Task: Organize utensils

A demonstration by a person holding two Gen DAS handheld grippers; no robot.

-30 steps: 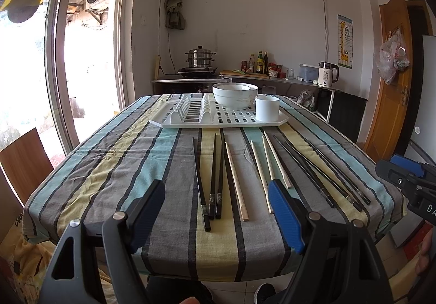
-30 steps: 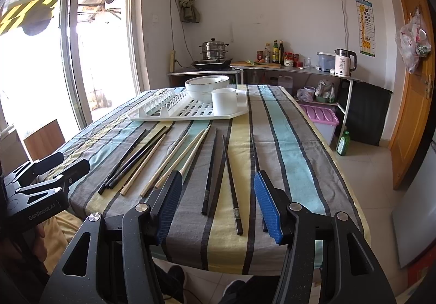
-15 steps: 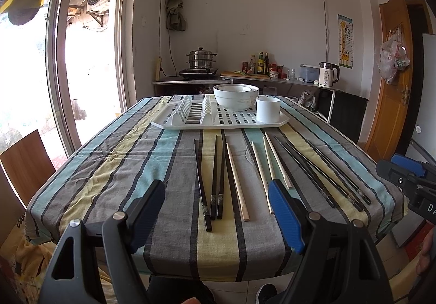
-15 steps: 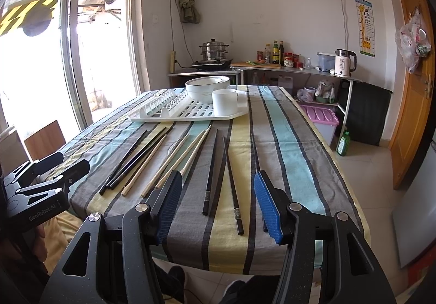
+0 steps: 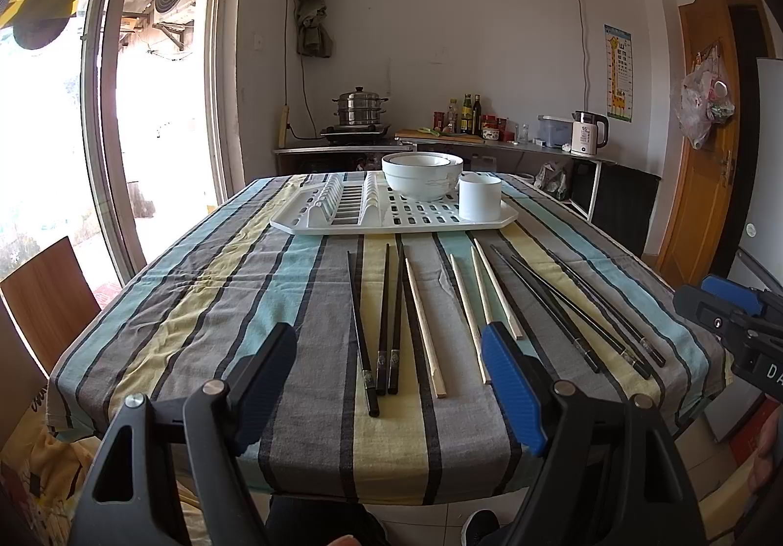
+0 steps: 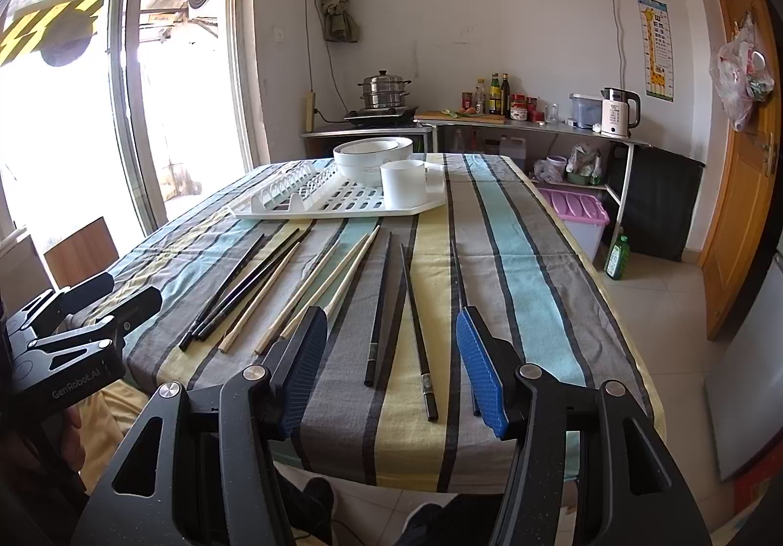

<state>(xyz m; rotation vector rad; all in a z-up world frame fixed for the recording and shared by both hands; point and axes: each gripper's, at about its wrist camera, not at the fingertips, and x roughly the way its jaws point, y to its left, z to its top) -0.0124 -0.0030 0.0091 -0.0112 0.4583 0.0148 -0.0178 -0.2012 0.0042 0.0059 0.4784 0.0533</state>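
Several chopsticks lie side by side on the striped tablecloth [image 5: 220, 301]. Three black chopsticks [image 5: 382, 316] and a wooden one [image 5: 425, 325] lie straight ahead of my left gripper [image 5: 386, 331], which hangs open and empty at the near table edge. More wooden chopsticks [image 5: 482, 296] and black chopsticks [image 5: 572, 306] lie further right. My right gripper [image 6: 391, 314] is also open and empty, above the near ends of two black chopsticks [image 6: 380, 306]; a third runs behind its right finger [image 6: 482, 374]. Wooden chopsticks [image 6: 323, 286] lie to its left.
A white drying rack [image 5: 391, 223] at the table's far end holds stacked white bowls [image 5: 422, 176] and a white cup [image 5: 479, 197]. A wooden chair [image 5: 46, 296] stands at the left. The other gripper shows at each view's edge [image 5: 734, 320] [image 6: 83, 316]. A counter with kitchenware runs along the back wall.
Both views have shifted only very slightly. The grippers stay open and nothing on the table has moved.
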